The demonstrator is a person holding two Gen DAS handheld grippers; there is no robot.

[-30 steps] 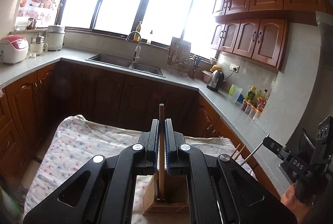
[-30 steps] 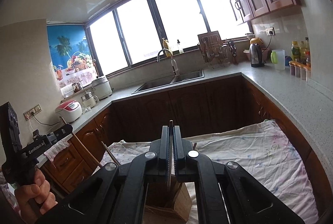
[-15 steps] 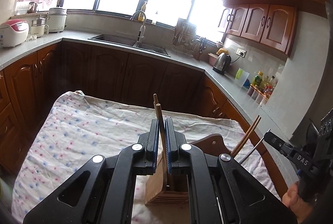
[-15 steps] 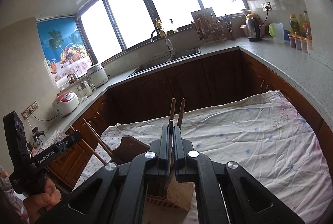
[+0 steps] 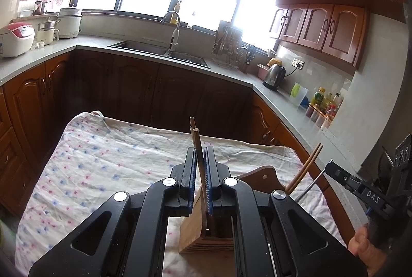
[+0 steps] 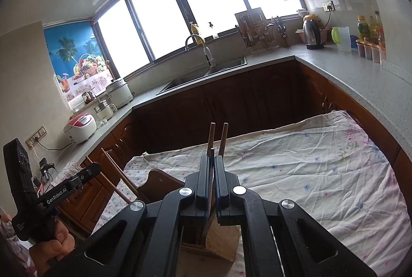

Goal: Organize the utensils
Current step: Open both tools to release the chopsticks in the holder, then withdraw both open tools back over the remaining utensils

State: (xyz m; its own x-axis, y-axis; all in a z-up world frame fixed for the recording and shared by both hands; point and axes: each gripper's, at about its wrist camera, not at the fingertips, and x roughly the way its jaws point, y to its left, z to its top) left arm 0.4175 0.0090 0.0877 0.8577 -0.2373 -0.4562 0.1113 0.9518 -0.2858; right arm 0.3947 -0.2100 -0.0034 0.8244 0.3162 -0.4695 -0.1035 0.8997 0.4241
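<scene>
My left gripper [image 5: 200, 161] is shut on a pair of wooden chopsticks [image 5: 195, 141], their lower ends in the wooden utensil holder [image 5: 193, 230] on the table. My right gripper [image 6: 211, 169] is shut on a thin dark utensil handle [image 6: 211, 189] that also reaches down into the holder [image 6: 219, 241]. In the right wrist view, two chopstick tips [image 6: 218, 138] stand up behind the jaws. Each gripper also shows in the other's view: the right gripper [image 5: 327, 169] at the right edge, the left gripper [image 6: 97, 169] at the left edge with chopsticks.
The table carries a flowered white cloth [image 5: 103, 163]. A wooden chair back [image 5: 262, 175] stands by the holder. Beyond the table run dark wooden cabinets, a counter with a sink [image 5: 159, 53], a kettle [image 5: 274, 75] and bottles.
Both grippers have tilted down and lowered their utensils toward the holder; more of the table shows now. The chopsticks lean left in my left gripper. Both stay shut.
</scene>
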